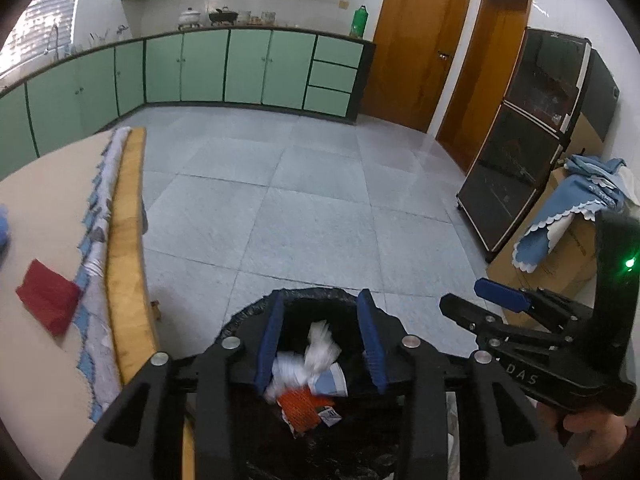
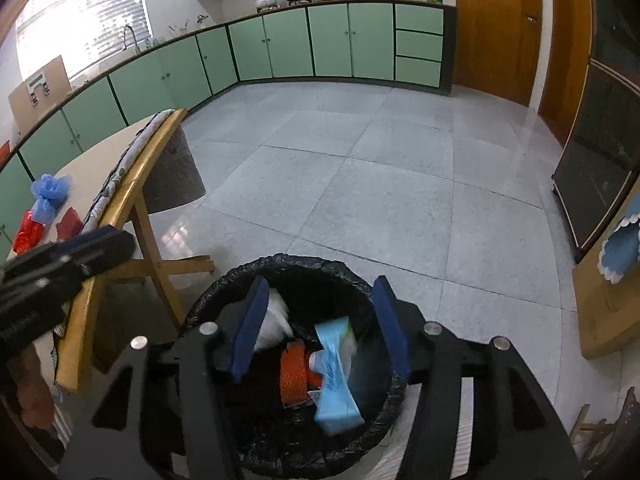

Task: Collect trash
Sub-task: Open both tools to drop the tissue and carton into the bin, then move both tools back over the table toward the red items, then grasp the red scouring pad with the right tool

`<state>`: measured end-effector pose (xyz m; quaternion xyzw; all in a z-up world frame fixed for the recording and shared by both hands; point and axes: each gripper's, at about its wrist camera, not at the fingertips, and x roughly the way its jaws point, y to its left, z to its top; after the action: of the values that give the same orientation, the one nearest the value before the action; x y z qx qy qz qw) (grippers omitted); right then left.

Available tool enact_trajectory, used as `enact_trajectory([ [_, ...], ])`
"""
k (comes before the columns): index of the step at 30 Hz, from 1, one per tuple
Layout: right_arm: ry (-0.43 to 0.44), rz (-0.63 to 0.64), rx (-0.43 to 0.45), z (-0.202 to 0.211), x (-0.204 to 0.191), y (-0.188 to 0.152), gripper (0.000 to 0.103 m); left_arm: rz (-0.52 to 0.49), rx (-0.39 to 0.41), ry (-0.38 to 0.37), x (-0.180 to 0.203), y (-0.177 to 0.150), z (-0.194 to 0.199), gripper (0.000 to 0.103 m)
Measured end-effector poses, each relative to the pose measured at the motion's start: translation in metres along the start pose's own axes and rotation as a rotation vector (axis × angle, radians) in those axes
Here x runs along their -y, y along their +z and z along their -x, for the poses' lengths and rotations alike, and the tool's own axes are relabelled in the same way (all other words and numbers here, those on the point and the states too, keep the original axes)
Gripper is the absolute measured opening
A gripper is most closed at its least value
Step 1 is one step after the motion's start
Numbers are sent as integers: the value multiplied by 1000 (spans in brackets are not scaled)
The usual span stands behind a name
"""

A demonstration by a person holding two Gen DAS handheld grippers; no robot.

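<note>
Kitchen floor (image 2: 360, 168) of pale grey tiles is taking up most of both views, with green cabinets (image 2: 328, 40) running along the far wall and wooden doors (image 1: 420, 48) at the right.

Wooden folding table (image 2: 132, 184) is standing at the left, a patterned cloth (image 1: 100, 216) lying along its edge. On its top: a red piece (image 1: 48, 300), and in the right wrist view a blue plastic bag (image 2: 50, 194) sitting just beside a red wrapper (image 2: 28, 234).

Trash bin (image 2: 304, 264), lined with a black bag, is sitting on the floor just beside the table and directly under both grippers.

Left gripper (image 1: 320, 332) is hanging over the bin mouth, blue pads parted, nothing pressed between them. A crumpled white paper (image 1: 320, 344) is showing blurred between the fingers without touching either pad, over a white and blue paper cup (image 1: 330, 380) in the bin.

Right gripper (image 2: 320, 320) is pointing down over the same bin, jaws standing wide apart and gripping nothing. A light blue packet (image 2: 336, 380) is lying tilted below the gap, inside the bin, clear of both pads. A white plastic piece (image 2: 276, 320) is showing just beside the left pad; whether it touches cannot be told.

An orange mesh piece (image 2: 294, 372) is lying among the trash at the bin's bottom, touching the blue packet.
</note>
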<state>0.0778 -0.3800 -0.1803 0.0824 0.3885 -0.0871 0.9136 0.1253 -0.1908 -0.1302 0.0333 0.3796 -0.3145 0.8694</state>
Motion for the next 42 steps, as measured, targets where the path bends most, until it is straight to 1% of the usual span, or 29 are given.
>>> enact_trajectory([
  [1, -6, -5, 9, 1, 0, 0, 67, 7, 5, 6, -3, 1, 3, 39],
  [2, -10, -10, 24, 3, -1, 0, 74, 15, 12, 12, -7, 2, 6, 40],
  [3, -11, -11, 39, 5, -2, 0, 81, 23, 21, 19, -11, 3, 11, 42],
  [4, -10, -10, 58, 8, -5, 3, 84, 32, 42, 37, -16, 4, 18, 48],
  [5, -10, -8, 74, 11, -7, 4, 89, 36, 57, 52, -21, 5, 24, 51],
  [7, 3, 7, 115, 18, -18, 8, 90, 46, 91, 94, -31, 6, 38, 54],
  [9, 23, 17, 134, 22, -27, 11, 91, 63, 131, 158, -48, 5, 57, 56],
  [10, 42, 21, 145, 23, -35, 13, 91, 70, 143, 179, -53, 4, 64, 57],
  [13, 105, 49, 168, 26, -60, 20, 92, 103, 187, 279, -82, 1, 91, 61],
  [16, 165, 93, 180, 24, -91, 30, 92, 141, 216, 388, -116, -6, 118, 61],
  [21, 280, 177, 186, 15, -150, 42, 93, 205, 230, 507, -167, -21, 146, 62],
  [22, 308, 203, 183, 10, -164, 45, 92, 223, 230, 538, -180, -26, 152, 62],
  [24, 349, 252, 172, 3, -188, 48, 93, 253, 227, 577, -200, -34, 161, 62],
  [28, 388, 343, 157, -12, -225, 55, 93, 303, 202, 646, -236, -46, 164, 62],
  [30, 399, 369, 137, -22, -239, 59, 93, 328, 186, 665, -250, -50, 164, 62],
  [35, 411, 412, 92, -42, -263, 63, 93, 378, 164, 672, -274, -56, 155, 62],
  [42, 420, 447, 31, -60, -277, 62, 92, 393, 130, 656, -279, -56, 139, 62],
])
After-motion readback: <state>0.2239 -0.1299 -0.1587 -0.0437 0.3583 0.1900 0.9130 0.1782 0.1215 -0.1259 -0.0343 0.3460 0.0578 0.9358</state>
